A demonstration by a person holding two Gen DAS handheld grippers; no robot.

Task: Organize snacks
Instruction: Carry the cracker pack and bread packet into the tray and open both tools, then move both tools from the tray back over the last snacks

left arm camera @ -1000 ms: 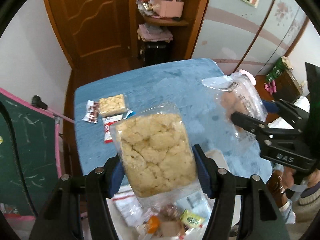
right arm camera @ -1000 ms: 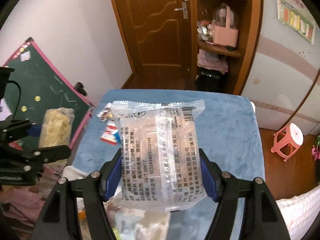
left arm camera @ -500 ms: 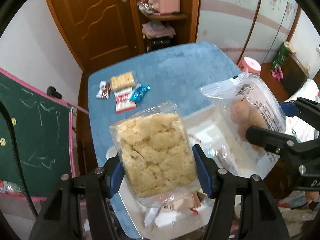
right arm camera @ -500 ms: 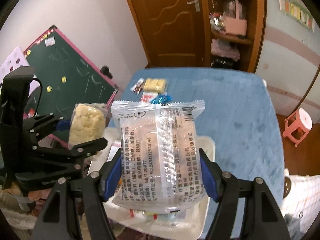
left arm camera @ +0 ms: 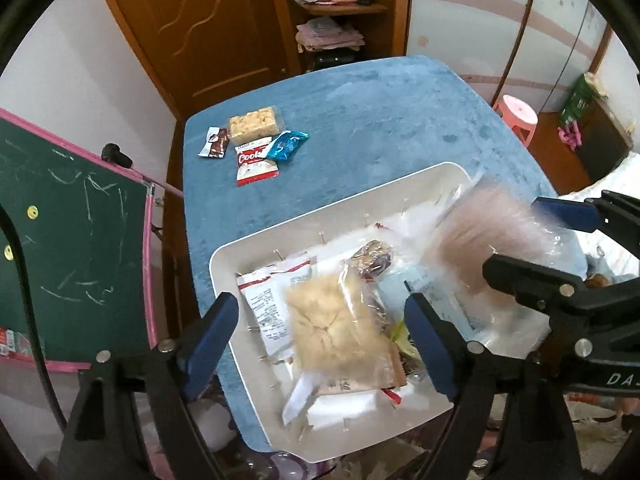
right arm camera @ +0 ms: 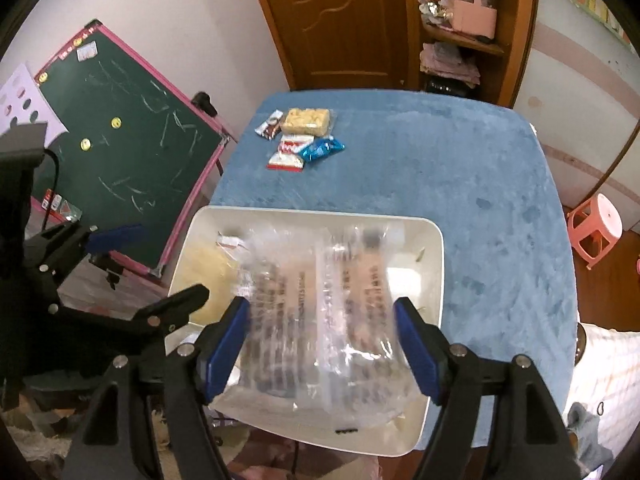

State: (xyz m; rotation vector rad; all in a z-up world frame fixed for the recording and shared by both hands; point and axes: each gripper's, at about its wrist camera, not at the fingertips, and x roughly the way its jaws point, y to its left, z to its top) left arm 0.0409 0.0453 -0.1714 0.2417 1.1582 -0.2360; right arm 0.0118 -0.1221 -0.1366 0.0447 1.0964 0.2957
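My left gripper (left arm camera: 324,332) has just been opening and its jaws now stand apart above the white tray (left arm camera: 224,252), with the yellow crumbly snack bag (left arm camera: 336,328) blurred between them and touching neither pad. My right gripper (right arm camera: 322,340) has also just been opening, its jaws stand apart, and the clear printed packet (right arm camera: 320,300) is blurred between them over the same tray, which already holds several other packets. Four small snacks (left arm camera: 256,140) lie together on the far left part of the blue surface (left arm camera: 380,120), well apart from the tray.
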